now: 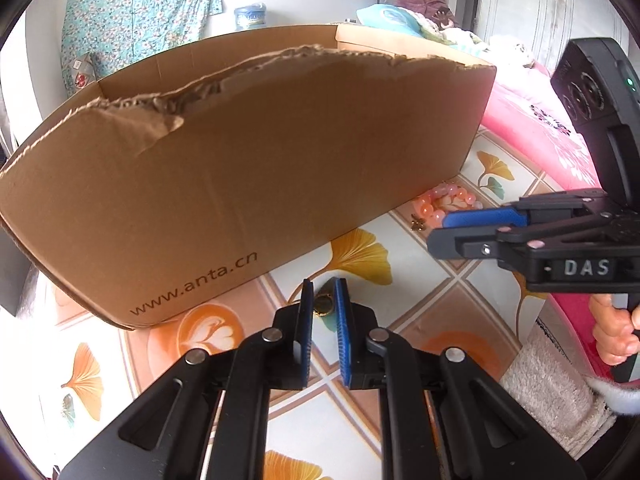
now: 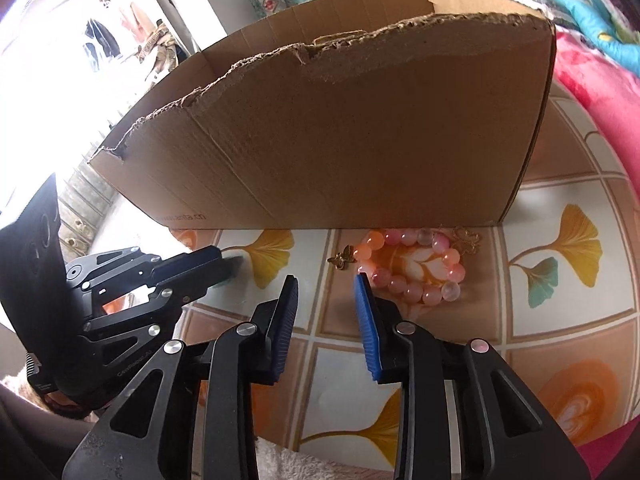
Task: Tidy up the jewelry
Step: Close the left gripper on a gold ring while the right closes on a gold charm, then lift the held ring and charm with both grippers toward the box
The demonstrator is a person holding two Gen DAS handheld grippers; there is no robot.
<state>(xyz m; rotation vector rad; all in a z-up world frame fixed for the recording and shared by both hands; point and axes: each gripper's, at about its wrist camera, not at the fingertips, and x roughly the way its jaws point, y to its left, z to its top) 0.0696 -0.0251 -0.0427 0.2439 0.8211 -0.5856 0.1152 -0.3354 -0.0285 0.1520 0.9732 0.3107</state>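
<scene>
**Ring pinched in the left claw, bead bracelet lying by the box**

A small gold ring (image 1: 323, 304) is seen between the blue pads of the left claw (image 1: 325, 304), which is drawn nearly shut on it; the ring is held just above the patterned surface (image 1: 432, 280). In the right wrist view the left claw (image 2: 224, 266) is seen from the side, its tips blurred, so the ring cannot be made out there.

A pink bead bracelet (image 2: 416, 268) is laid on the surface close against the foot of the cardboard box (image 2: 360, 140). A gold butterfly charm (image 2: 342, 260) is seen at its left end and another gold charm (image 2: 466, 240) at its upper right. The same bracelet (image 1: 444, 200) is seen in the left wrist view, by the box's right corner.

The right claw (image 2: 326, 300) is held partly open, with nothing between its pads; only the surface is seen in the gap. The bracelet lies just ahead of and beside its right pad, and contact cannot be told.

On the box (image 1: 240, 184), "www.anta.cn" is printed low on the near wall; its top edge is torn. "DAS" is read on the side of the right claw (image 1: 460, 232), which is gripped by a hand (image 1: 612, 332).
</scene>
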